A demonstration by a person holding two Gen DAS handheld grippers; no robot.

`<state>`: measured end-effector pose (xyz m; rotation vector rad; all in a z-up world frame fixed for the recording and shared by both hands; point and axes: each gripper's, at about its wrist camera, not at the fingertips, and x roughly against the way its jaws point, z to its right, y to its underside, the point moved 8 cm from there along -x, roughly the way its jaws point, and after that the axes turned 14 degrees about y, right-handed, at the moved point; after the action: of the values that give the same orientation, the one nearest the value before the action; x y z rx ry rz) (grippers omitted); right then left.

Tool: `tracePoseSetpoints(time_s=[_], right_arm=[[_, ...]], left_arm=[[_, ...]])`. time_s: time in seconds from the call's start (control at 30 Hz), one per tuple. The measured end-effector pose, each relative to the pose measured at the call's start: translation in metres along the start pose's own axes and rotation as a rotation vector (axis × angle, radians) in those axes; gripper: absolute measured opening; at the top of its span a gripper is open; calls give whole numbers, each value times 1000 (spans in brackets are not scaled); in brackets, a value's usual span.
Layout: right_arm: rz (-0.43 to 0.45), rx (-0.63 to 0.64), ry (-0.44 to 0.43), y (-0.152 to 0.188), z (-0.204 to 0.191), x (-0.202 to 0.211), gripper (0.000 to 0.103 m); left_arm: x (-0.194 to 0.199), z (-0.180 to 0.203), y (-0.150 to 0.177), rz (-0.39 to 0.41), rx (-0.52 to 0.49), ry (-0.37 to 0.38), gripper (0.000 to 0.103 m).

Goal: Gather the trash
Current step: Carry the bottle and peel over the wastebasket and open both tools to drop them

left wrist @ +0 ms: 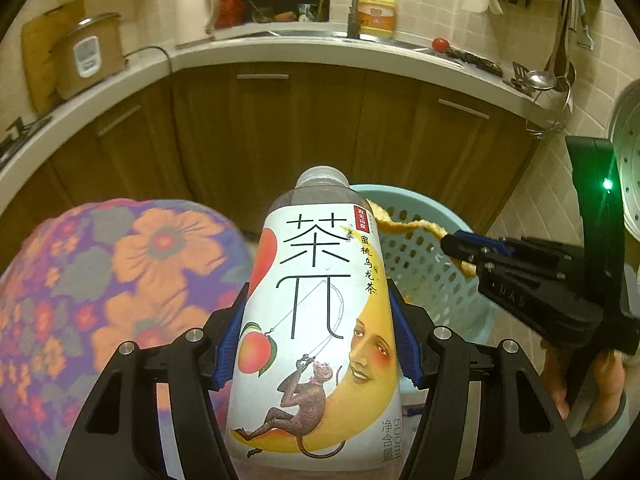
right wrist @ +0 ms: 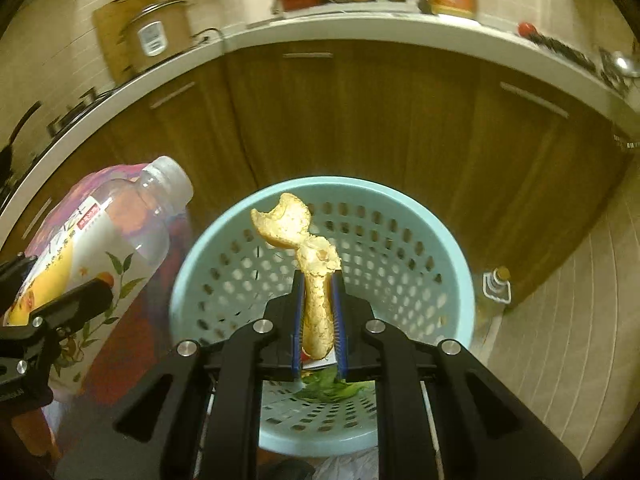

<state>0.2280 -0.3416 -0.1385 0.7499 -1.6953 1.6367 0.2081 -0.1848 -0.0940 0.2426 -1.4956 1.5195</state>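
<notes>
My left gripper (left wrist: pixel 318 300) is shut on an empty tea bottle (left wrist: pixel 316 320) with a white and yellow label, held tilted to the left of a light blue perforated basket (left wrist: pixel 424 264). The bottle also shows in the right wrist view (right wrist: pixel 100 248). My right gripper (right wrist: pixel 317 280) is shut on a piece of half-eaten yellow bread (right wrist: pixel 312 264) and holds it above the basket's (right wrist: pixel 200 256) opening. The right gripper also shows in the left wrist view (left wrist: pixel 452 246), over the basket's right rim. Green leaves and paper (right wrist: pixel 328 388) lie in the basket.
Brown cabinets (left wrist: pixel 280 132) under a white counter (left wrist: pixel 120 80) stand behind the basket. A flower-patterned cushion (left wrist: pixel 100 288) sits at the left. A small bottle (right wrist: pixel 496 284) stands on the floor right of the basket. A rice cooker (left wrist: pixel 90 54) and a detergent jug (left wrist: pixel 376 12) are on the counter.
</notes>
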Motion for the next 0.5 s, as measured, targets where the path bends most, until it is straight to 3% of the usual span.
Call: tracePoseSetpoints(time_s=[0.2, 0.5], right_arm=[[-59, -41, -48, 1, 9, -17, 15], [-73, -56, -40, 7, 24, -17, 15]], left_arm=[[-32, 4, -5, -37, 22, 20, 60], [-56, 8, -3, -66, 42, 27, 62]])
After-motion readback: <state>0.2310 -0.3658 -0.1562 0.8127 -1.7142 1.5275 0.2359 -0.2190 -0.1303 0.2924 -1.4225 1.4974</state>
